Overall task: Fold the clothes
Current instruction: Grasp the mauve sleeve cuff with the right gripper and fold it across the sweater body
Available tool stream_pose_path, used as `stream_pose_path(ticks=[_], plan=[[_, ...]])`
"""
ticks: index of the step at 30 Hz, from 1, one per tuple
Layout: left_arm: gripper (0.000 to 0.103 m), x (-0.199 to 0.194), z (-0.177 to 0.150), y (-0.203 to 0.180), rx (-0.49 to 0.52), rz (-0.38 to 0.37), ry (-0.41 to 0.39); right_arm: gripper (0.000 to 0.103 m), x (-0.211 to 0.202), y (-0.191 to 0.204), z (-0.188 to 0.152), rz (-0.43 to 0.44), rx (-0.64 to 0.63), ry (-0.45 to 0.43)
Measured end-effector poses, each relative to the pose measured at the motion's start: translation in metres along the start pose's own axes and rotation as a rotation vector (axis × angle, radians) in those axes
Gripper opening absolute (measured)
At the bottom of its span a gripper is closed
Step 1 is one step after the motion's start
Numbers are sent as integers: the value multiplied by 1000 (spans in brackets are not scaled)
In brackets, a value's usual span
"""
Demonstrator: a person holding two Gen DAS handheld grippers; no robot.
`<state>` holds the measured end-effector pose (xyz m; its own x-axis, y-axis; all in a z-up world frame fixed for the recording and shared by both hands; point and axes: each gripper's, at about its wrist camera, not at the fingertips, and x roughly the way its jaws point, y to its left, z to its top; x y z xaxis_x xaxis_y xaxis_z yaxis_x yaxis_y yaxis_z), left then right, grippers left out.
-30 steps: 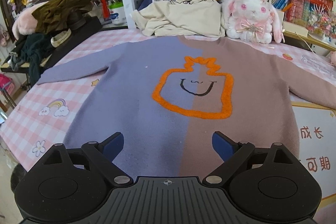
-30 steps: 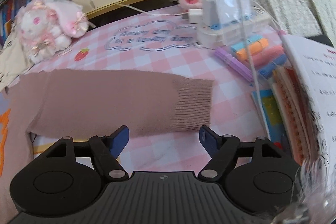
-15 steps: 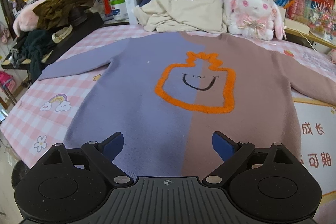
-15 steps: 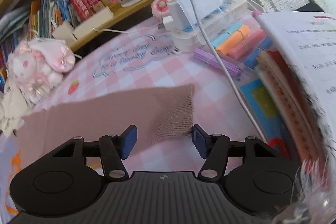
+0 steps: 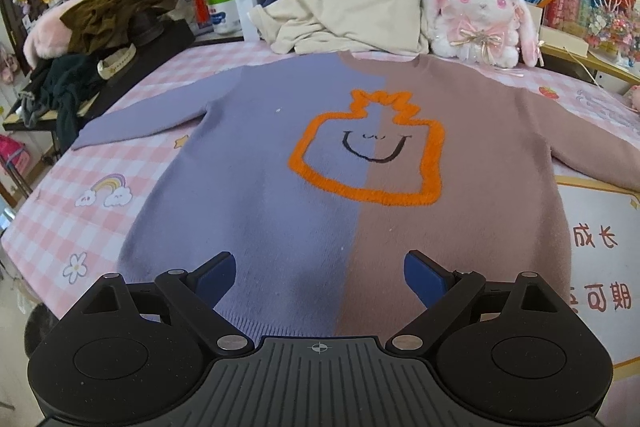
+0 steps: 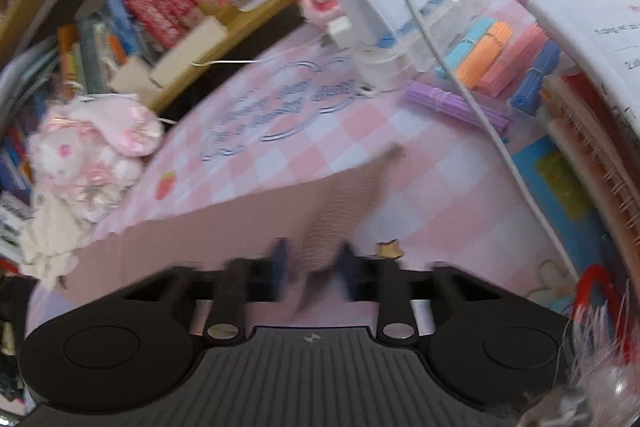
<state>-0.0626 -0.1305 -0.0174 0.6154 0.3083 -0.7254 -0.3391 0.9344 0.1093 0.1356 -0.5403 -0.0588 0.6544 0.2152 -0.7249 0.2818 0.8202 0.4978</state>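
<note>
Now the right gripper (image 6: 310,263), wide apart a second ago, is closing on the ribbed cuff (image 6: 340,211) of the sweater's brown sleeve near the tabletop's right edge. Left gripper (image 5: 318,277) hangs released over the hem of the flat-spread sweater (image 5: 320,163). Sleeve fold-in looks next.

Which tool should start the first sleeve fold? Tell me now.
Right. The right tool is closing with the brown sleeve cuff between its jaws, ready to carry it over the sweater. The left tool hangs open above the hem, gripping nothing.
</note>
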Motion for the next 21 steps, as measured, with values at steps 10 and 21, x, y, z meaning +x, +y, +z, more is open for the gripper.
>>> stream_pose_path(ticks=[10, 21], plan=[[93, 3, -2, 15, -20, -12, -1, 10, -17, 41, 21, 43, -119, -54], [93, 5, 5, 68, 16, -172, -106, 10, -43, 194, 22, 147, -316, -97]])
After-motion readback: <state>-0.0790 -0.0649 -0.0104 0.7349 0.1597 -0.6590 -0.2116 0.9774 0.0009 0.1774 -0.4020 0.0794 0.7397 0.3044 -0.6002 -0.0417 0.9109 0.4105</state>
